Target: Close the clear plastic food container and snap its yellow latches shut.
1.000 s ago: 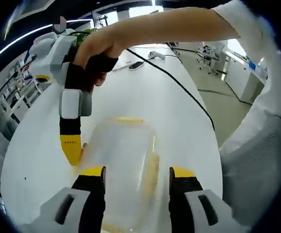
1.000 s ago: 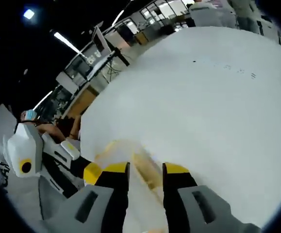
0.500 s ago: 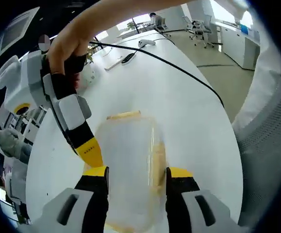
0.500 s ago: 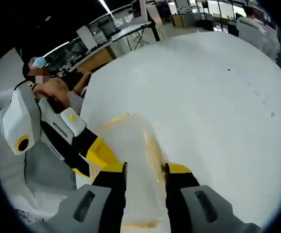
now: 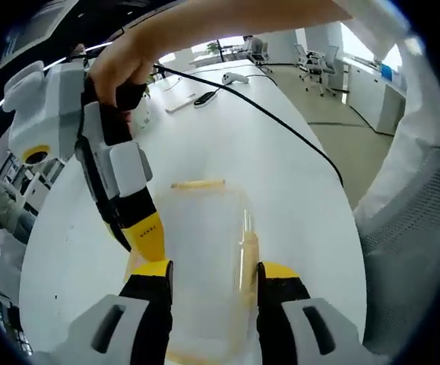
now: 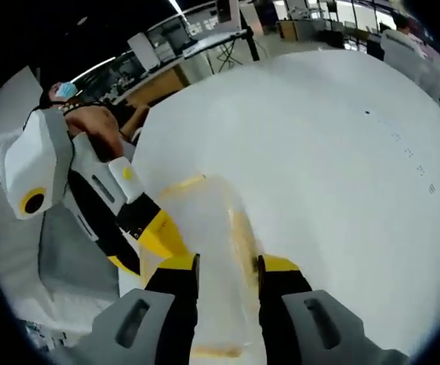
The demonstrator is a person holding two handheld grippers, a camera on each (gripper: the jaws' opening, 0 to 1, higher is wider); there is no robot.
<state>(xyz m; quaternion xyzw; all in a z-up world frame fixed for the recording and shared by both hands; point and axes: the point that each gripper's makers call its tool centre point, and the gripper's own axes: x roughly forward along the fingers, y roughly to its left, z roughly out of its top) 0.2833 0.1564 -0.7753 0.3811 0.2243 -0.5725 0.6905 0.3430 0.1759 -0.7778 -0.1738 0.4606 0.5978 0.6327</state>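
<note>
Clear plastic rectangular food container (image 5: pixel 204 266) is lying lidded on the white table (image 5: pixel 280 167); both grippers (image 5: pixel 208 270) (image 6: pixel 227 262) are straddling it, jaws spread, yellow latches (image 5: pixel 197 184) seemingly not yet snapped

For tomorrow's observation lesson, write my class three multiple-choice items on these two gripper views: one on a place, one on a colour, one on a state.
1. Where does the clear plastic food container sit?
A. on the white table
B. on a chair
C. on the floor

2. What colour are its latches?
A. blue
B. yellow
C. red

3. How do the left gripper's fingers stand?
A. pressed shut together
B. one either side of the container
C. holding a cable

Key: 1 A, table surface surrounds it; 2 B, yellow strips line its edges; 3 B, the container lies between them.
</note>
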